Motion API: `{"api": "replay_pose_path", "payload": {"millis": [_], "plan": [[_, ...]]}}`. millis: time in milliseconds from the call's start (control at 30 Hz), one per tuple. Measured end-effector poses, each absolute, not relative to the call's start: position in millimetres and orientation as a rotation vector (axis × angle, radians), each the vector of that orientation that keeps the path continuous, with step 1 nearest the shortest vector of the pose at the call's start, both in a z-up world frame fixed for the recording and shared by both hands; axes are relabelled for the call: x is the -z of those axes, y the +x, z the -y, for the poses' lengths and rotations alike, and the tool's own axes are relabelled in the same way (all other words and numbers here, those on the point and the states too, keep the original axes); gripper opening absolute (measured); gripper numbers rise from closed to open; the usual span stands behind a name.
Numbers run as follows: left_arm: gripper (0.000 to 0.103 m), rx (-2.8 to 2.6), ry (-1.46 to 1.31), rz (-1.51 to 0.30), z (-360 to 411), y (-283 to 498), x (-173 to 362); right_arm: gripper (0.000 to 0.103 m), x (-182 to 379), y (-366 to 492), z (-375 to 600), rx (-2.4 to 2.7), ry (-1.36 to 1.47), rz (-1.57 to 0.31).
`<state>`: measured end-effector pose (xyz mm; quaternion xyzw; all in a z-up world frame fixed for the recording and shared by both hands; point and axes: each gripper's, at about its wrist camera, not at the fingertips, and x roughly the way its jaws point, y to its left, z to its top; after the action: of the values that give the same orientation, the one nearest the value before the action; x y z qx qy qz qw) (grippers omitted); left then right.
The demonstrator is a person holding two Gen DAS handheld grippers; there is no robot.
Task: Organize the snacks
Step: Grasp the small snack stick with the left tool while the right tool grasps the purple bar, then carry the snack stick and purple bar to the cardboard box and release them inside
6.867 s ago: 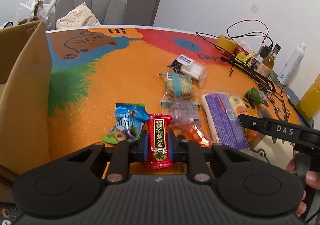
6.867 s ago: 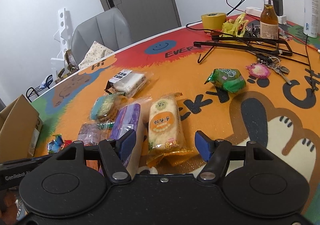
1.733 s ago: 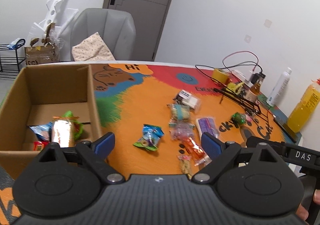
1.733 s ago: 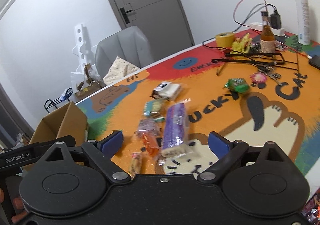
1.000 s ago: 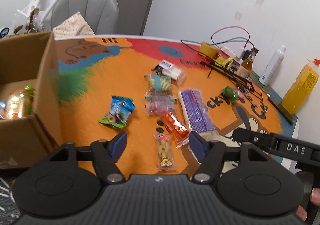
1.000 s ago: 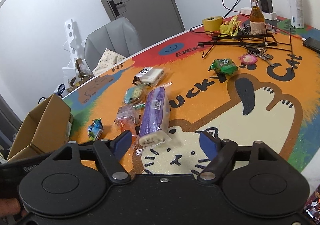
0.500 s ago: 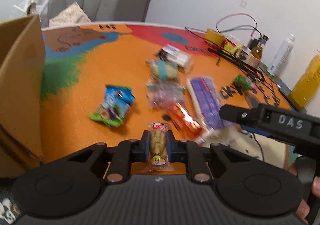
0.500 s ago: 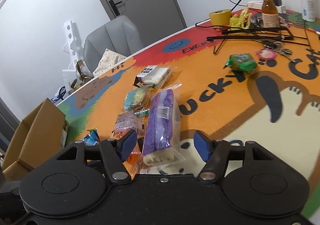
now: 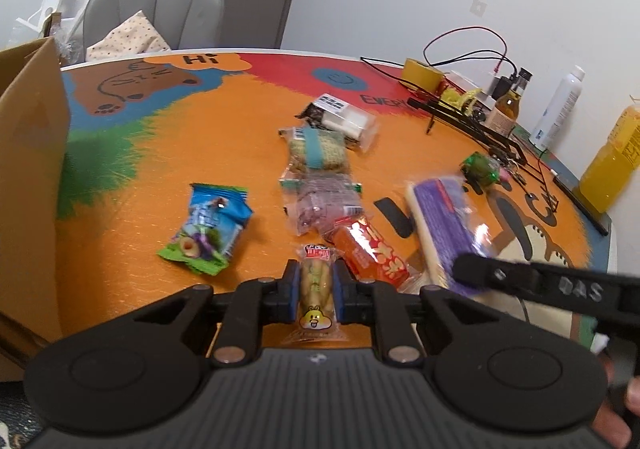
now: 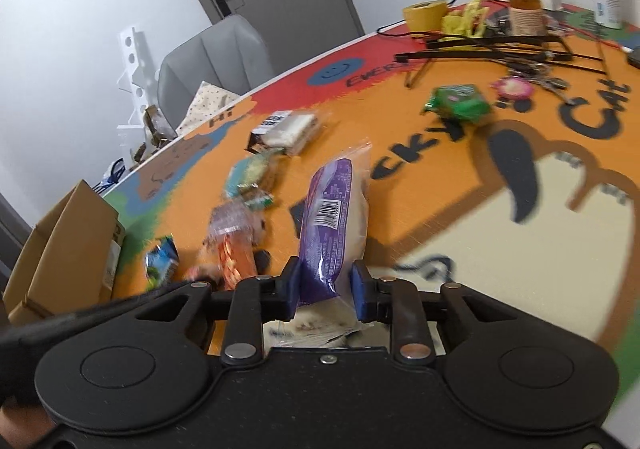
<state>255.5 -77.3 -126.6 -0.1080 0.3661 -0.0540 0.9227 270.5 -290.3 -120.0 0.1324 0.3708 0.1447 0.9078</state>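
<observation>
A: Start at the left. What's there?

B: In the left wrist view a cardboard box [image 9: 28, 177] fills the 9 o'clock edge, standing on the table's cartoon mat [image 9: 132, 209], which is mostly orange with green, blue and red patches. Behind, at 11 o'clock, a grey chair [image 9: 160, 1] holds a dotted cushion, with a grey door and white wall beyond.

A: And the left gripper?

B: The left gripper [image 9: 316, 291] is clenched on a slim clear snack packet [image 9: 316, 289] with a yellow face printed at its near end. A blue-green packet [image 9: 210, 227] lies at its 10 o'clock, and an orange-red packet [image 9: 370, 249] lies just beside it at 1 o'clock.

A: Further right?

B: 3 clear-wrapped snacks run up the middle toward 12 o'clock. The right gripper [image 10: 326, 285] grips the near end of a long purple bread bag [image 10: 334, 221]; its far end points toward 12 o'clock. I cannot tell whether the bag is lifted.

A: The far right?

B: A green packet [image 10: 460, 103] lies at 1 o'clock in the right wrist view, well apart from the others. Past it are a black wire rack [image 10: 492, 51], yellow tape roll [image 10: 426, 13], brown glass bottle [image 10: 524, 5] and cables. The left view also shows a white spray bottle [image 9: 558, 109] and a yellow-orange jug [image 9: 612, 165] at the 3 o'clock rim.
</observation>
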Motion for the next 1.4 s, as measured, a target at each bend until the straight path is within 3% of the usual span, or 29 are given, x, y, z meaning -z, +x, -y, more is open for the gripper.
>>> {"api": "replay_pose_path", "payload": {"millis": [367,467,600,700,1233,1267,1333,1400], "plan": [[0.016,0.174,-0.207,-0.739,93,244,126,0.028,117,236,315,-0.211,0.263,-0.787],[0.016,0.182,-0.215,-0.725,92,238,122,0.036,116,234,306,-0.198,0.233,-0.777],[0.016,0.179,-0.220,-0.710,86,230,118,0.059,118,233,292,-0.197,0.183,-0.751],[0.016,0.165,-0.224,-0.701,80,225,116,0.061,122,234,284,-0.178,0.160,-0.746],[0.016,0.136,-0.226,-0.699,70,225,117,0.061,126,247,263,-0.193,0.107,-0.722],[0.016,0.134,-0.224,-0.699,69,226,117,0.059,126,249,262,-0.191,0.104,-0.719],[0.016,0.127,-0.224,-0.702,68,227,118,0.043,127,250,260,-0.183,0.083,-0.715],[0.016,0.120,-0.223,-0.705,67,229,119,0.036,126,252,260,-0.186,0.070,-0.717]]}}
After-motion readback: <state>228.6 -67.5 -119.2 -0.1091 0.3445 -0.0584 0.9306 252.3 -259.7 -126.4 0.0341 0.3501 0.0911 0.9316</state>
